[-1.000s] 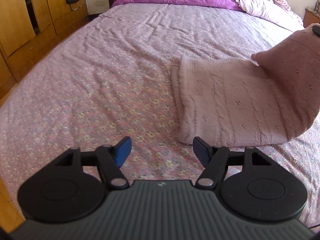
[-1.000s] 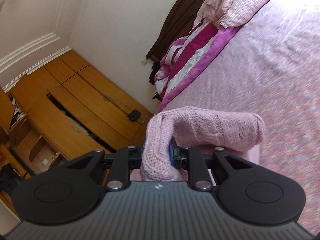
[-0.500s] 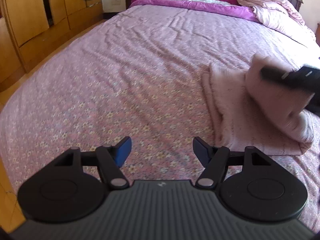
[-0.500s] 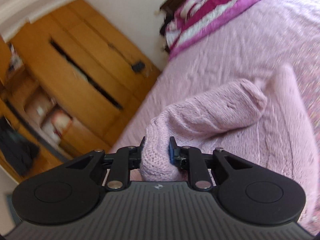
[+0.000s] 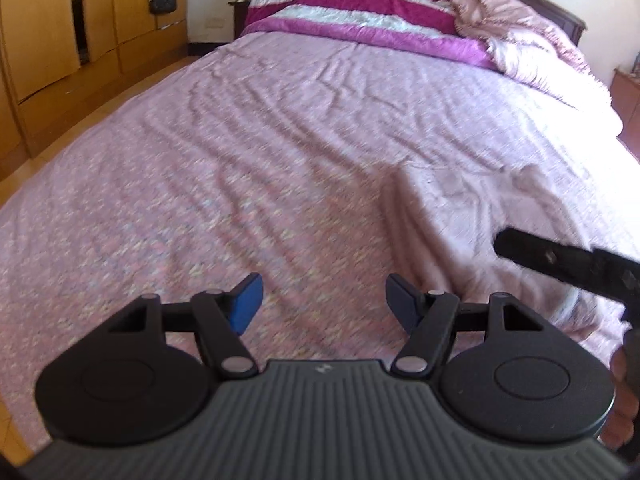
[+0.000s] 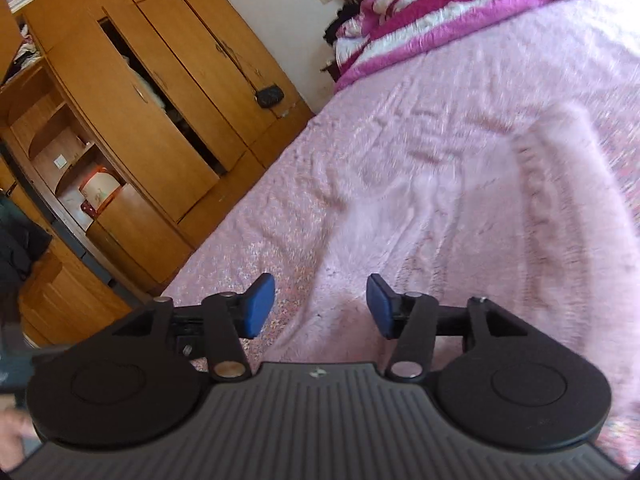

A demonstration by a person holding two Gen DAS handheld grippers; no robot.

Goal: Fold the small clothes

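On the bed [image 6: 360,128], pink knit garment [image 6: 500,216] under just-opening, empty right tool [image 6: 321,306].

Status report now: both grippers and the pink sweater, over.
Left gripper open, empty. Right gripper jaws just opened, empty. Pink sweater lies on bed. Nothing in the way.

A bed [image 5: 280,152] in wrinkled pink floral sheet carries a folded pink knit garment [image 5: 480,216] and a striped blanket [image 5: 360,12].

A wide bed [image 5: 248,152] fills the room, its pink floral sheet wrinkled. A magenta-and-white striped blanket [image 5: 360,8] is bunched at the dark headboard [image 5: 552,12]. Left, a wooden wardrobe [image 6: 160,92] stands against a white wall [image 6: 288,4], 1 door ajar, a small black bag [image 6: 270,96] hanging there. Bright daylight falls across the bed.
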